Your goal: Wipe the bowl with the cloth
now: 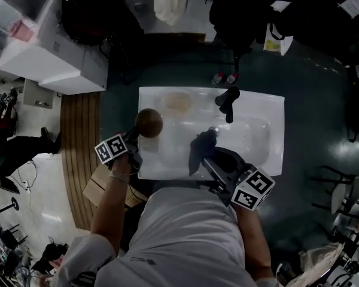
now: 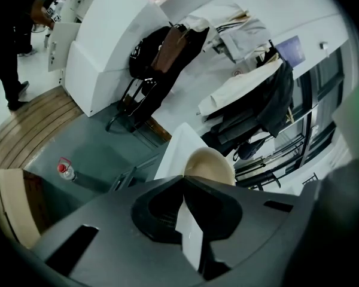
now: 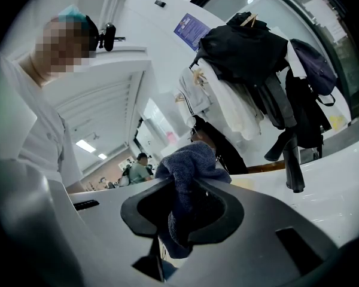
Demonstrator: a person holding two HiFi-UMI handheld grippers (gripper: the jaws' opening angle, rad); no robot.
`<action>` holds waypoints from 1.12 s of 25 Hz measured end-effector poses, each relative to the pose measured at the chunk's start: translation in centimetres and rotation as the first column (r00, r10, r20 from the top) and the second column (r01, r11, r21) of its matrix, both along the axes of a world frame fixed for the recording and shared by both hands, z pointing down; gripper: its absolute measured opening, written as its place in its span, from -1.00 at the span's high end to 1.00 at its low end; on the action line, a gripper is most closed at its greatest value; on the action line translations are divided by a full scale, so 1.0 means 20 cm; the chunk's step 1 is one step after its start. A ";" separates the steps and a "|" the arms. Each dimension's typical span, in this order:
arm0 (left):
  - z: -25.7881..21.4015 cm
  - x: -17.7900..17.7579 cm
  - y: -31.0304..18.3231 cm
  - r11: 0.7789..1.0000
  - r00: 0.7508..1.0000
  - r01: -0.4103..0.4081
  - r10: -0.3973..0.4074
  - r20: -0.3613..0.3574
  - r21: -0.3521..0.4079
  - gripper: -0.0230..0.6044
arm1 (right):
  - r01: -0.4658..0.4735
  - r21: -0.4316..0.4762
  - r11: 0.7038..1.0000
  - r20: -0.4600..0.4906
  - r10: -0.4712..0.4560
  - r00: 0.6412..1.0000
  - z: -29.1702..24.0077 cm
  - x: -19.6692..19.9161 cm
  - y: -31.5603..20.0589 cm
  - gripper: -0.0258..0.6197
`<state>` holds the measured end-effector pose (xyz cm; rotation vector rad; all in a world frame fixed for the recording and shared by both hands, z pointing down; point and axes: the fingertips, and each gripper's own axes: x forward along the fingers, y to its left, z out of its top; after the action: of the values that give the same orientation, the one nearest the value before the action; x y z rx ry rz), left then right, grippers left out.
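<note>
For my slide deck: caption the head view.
Over a white sink, the left gripper holds a brown bowl while the right gripper holds a dark cloth.

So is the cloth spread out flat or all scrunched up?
Scrunched up: the cloth bulges in a crumpled lump, pinched in the right gripper.

The head view looks steeply down from above the person's shoulders. The white sink [image 1: 269, 109] lies mid-frame, fairly far below. The left gripper view rides close behind the left gripper [image 2: 182, 181], whose body fills the lower frame, and faces over the sink's edge into the room. The right gripper view sits just behind the right gripper [image 3: 180, 187] and takes in hanging coats [image 3: 245, 52] at upper right. The head and left gripper views share the bowl [image 1: 148, 123]. The head and right gripper views share the cloth [image 3: 188, 160] and the black faucet [image 1: 229, 102].
</note>
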<state>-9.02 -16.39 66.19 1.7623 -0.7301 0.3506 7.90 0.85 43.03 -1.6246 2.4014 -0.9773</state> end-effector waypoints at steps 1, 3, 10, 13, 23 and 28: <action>0.00 -0.01 0.00 1.000 1.000 0.002 -0.002 0.002 0.002 0.88 | 0.001 0.000 1.000 -0.001 -0.001 1.000 0.00 0.00 0.00 0.66; -0.01 -0.01 0.00 1.000 1.000 0.004 -0.004 0.007 0.009 0.88 | 0.004 0.001 1.000 -0.002 -0.004 1.000 0.00 -0.01 0.00 0.66; -0.05 -0.02 0.01 1.000 1.000 0.004 -0.003 -0.027 0.017 0.87 | 0.025 0.005 1.000 -0.005 -0.025 1.000 -0.01 -0.05 -0.02 0.66; -0.06 -0.03 0.02 1.000 1.000 0.004 -0.003 -0.028 0.027 0.87 | 0.031 0.007 0.999 -0.004 -0.031 1.000 -0.01 -0.06 -0.02 0.66; -0.16 -0.05 0.00 0.994 0.996 0.075 -0.071 -0.054 0.077 0.64 | 0.033 0.022 0.999 0.003 -0.034 0.999 -0.01 0.00 -0.02 0.66; -0.43 -0.03 -0.01 0.970 0.998 0.051 -0.043 -0.039 0.237 0.63 | 0.033 0.055 0.998 0.011 -0.034 0.999 -0.05 0.04 -0.06 0.66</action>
<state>-9.65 -16.56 57.68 1.9679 -0.8156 0.2070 8.74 -0.43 42.12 -1.5608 2.4325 -0.9145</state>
